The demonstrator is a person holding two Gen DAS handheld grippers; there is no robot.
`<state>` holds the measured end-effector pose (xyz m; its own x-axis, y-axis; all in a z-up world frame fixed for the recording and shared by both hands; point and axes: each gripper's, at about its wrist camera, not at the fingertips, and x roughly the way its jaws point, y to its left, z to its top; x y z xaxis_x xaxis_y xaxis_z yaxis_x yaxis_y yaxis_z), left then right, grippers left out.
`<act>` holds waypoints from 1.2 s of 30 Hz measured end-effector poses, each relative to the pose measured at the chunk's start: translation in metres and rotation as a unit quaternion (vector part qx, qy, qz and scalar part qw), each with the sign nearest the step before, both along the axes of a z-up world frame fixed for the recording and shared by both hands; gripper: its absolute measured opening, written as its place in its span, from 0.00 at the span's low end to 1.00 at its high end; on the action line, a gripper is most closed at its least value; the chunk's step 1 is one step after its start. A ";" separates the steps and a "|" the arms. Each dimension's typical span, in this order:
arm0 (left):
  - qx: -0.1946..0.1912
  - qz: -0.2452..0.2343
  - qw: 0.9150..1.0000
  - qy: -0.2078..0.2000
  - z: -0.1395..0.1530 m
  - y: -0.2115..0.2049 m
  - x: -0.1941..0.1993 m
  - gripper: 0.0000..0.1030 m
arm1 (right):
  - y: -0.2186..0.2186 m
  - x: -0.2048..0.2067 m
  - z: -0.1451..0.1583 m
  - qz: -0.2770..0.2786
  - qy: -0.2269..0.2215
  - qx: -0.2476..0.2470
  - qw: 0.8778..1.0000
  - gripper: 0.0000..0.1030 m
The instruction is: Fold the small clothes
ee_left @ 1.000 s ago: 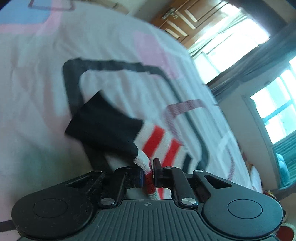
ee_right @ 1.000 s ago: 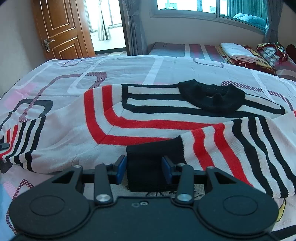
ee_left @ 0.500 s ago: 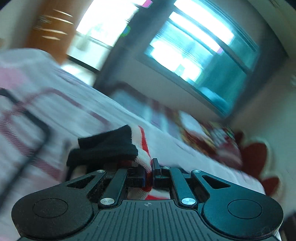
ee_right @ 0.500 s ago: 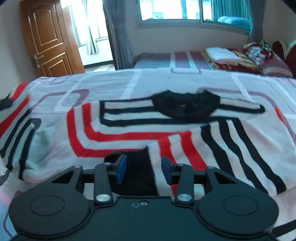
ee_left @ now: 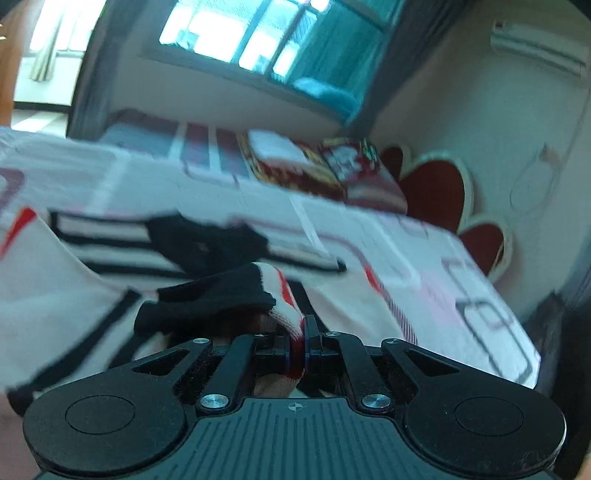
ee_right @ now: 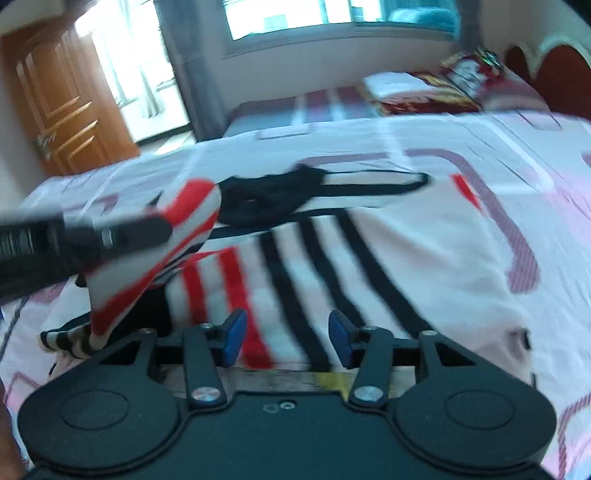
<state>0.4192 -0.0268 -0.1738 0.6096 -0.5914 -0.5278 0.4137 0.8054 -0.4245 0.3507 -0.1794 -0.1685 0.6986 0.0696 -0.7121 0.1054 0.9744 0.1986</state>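
Bedroom, daylight; you work over a bed point(ee_right: 517, 177) spread with a white sheet printed in pink and maroon loops. Both views are smeared with blur.

Nearest in the left wrist view: your left gripper point(ee_left: 304, 345), jaws pinched tight on the sleeve point(ee_left: 284, 310) of the striped sweater point(ee_right: 369, 240), gripping white-and-red knit just behind the black cuff point(ee_left: 207, 299). The cuff flops out to the left of the jaws, lifted off the bed.

Right wrist view: your right gripper point(ee_right: 288, 336) stands partly open and its jaws have just been widening. Blue pads point(ee_right: 341, 334) are apart and press on nothing; the sweater's red and black stripes lie below the gap. The left gripper enters that view from the left, carrying the raised sleeve over the sweater's body.

Further on, the sweater lies flat across the bed, black collar point(ee_right: 269, 195) toward the far side. Beyond it are a folded red blanket point(ee_right: 436, 96) near a heart-shaped headboard point(ee_left: 432, 184), then a window point(ee_right: 332, 14) with grey curtains and a wooden door point(ee_right: 55, 114) at far left.
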 end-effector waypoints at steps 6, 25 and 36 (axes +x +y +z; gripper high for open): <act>0.009 0.018 0.995 0.099 -0.022 -0.008 0.010 0.08 | -0.024 -0.012 -0.014 0.001 0.023 -0.004 1.000 0.57; 0.074 -0.085 0.993 0.026 0.025 -0.054 0.002 0.70 | -0.007 -0.011 -0.006 0.036 -0.005 0.058 0.998 0.65; 0.069 -0.101 0.992 0.032 0.022 -0.072 0.011 0.72 | -0.047 -0.021 -0.005 -0.056 -0.005 0.039 0.998 0.61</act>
